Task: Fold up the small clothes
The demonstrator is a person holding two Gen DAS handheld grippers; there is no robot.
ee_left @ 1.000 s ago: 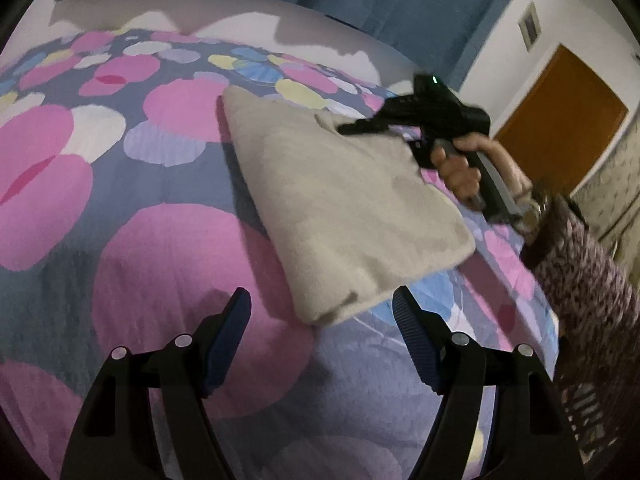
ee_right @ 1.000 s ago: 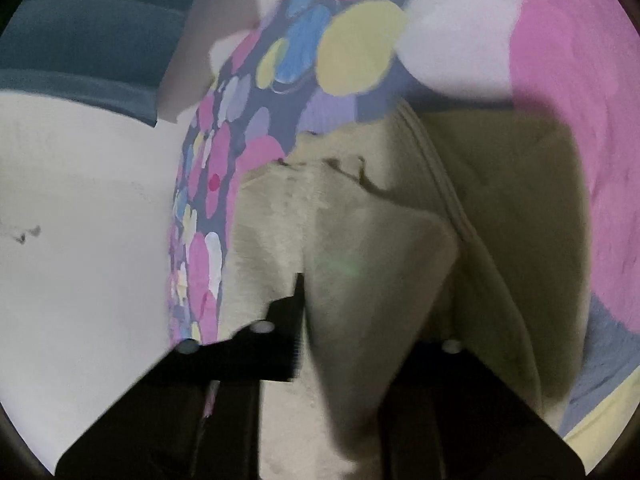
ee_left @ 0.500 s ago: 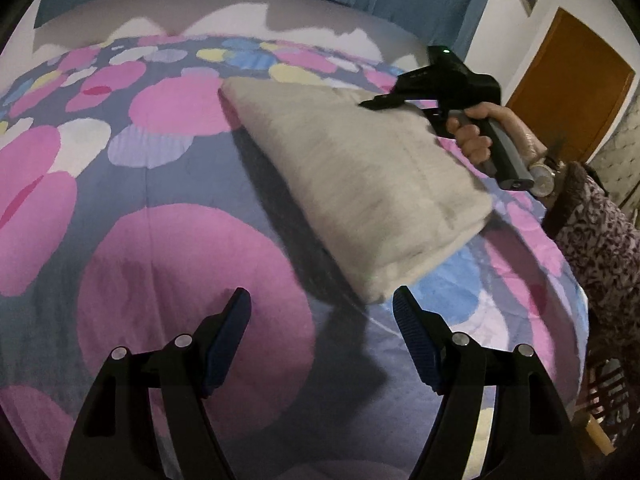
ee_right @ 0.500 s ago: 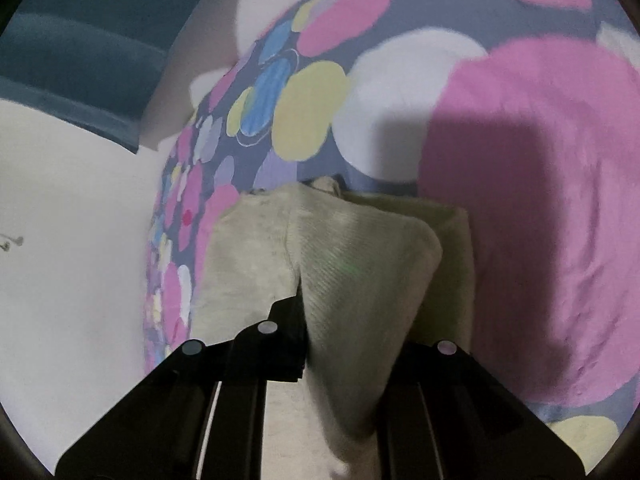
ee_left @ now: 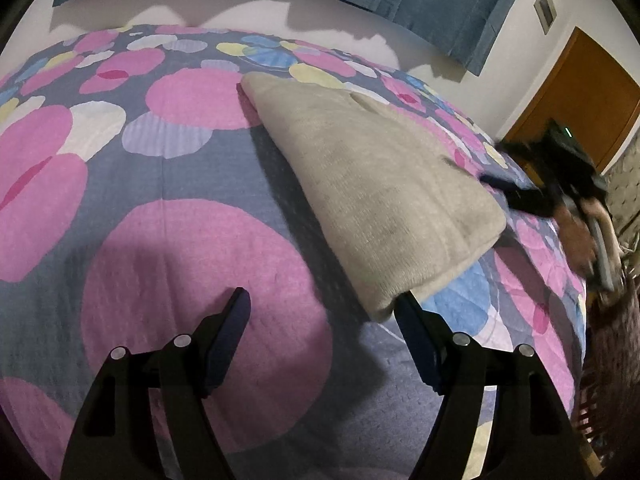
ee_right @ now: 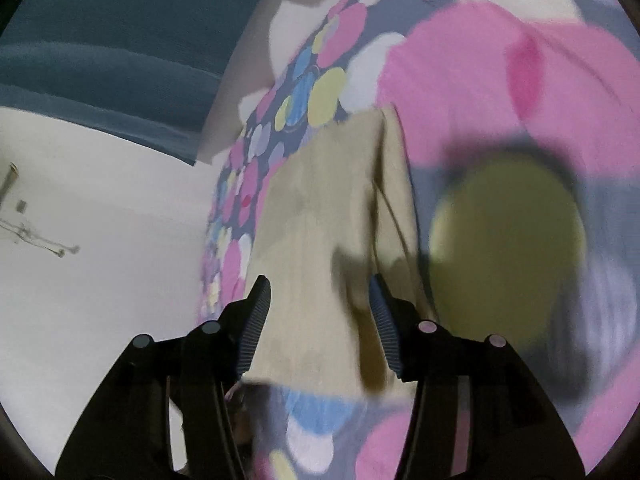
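Released since the earlier frame, folded beige garment (ee_left: 380,200) lies on bed (ee_left: 168,248) beyond right tool (ee_right: 320,312), jaws just opened, empty; left tool (ee_left: 324,320) open, garment corner just ahead.

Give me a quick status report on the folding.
Left gripper open, empty. Right gripper jaws just opened, clear of the folded beige knit garment lying on the flowered bedspread. Nothing in the way.
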